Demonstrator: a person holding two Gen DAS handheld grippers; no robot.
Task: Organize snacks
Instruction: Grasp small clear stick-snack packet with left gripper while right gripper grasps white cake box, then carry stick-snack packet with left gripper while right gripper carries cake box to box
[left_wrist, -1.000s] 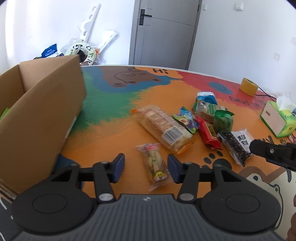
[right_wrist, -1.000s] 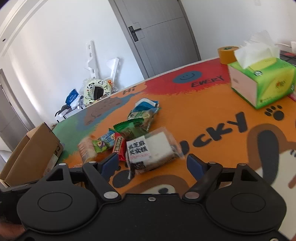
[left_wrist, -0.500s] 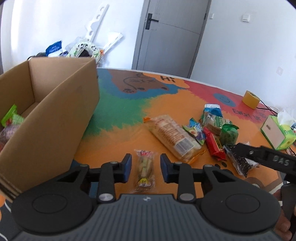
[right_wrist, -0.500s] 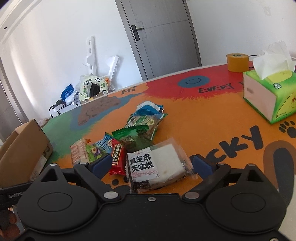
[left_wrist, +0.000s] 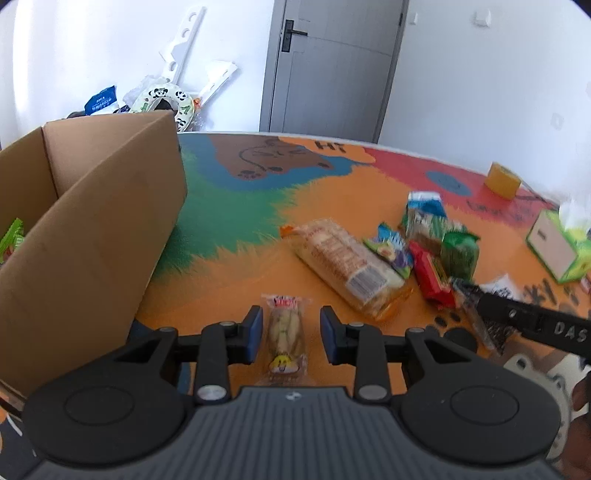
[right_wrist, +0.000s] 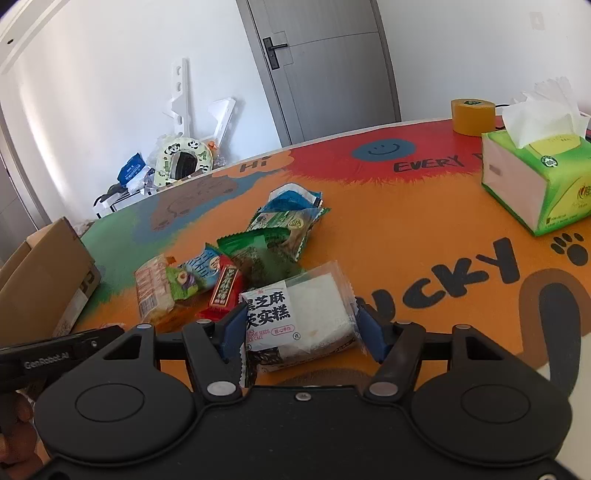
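Now close the left gripper (left_wrist: 291, 325) on the small yellow packet (left_wrist: 286, 332), lying flat and lengthwise between the blue pads on the orange table (left_wrist: 236, 266), just beside the cardboard box (left_wrist: 92, 236). Spread for now, with a sliver of tabletop showing on either side of the wrapper and nothing pinched. Squeeze across the filled middle rather than the crimped ends, gently enough not to crush what is inside. Lift straight up before swinging left over the box wall, probably the place for it, going by the green wrapper already inside.

Likewise on the right: set the right gripper (right_wrist: 301, 328) squarely around the white sesame cake packet (right_wrist: 303, 314), resting on the table at the near edge of the snack pile. Drawn in against both wrapper edges, though whether actually biting cannot be told. Grip the cake itself, not the loose film, and keep clear of the red bar (right_wrist: 223, 290) just beside it.

Compared with a second ago: narrower on both sides, down from a wide spread. Straightened too, with the yellow packet now in line with the left pads instead of slanted. Closer in on the cake packet as well.
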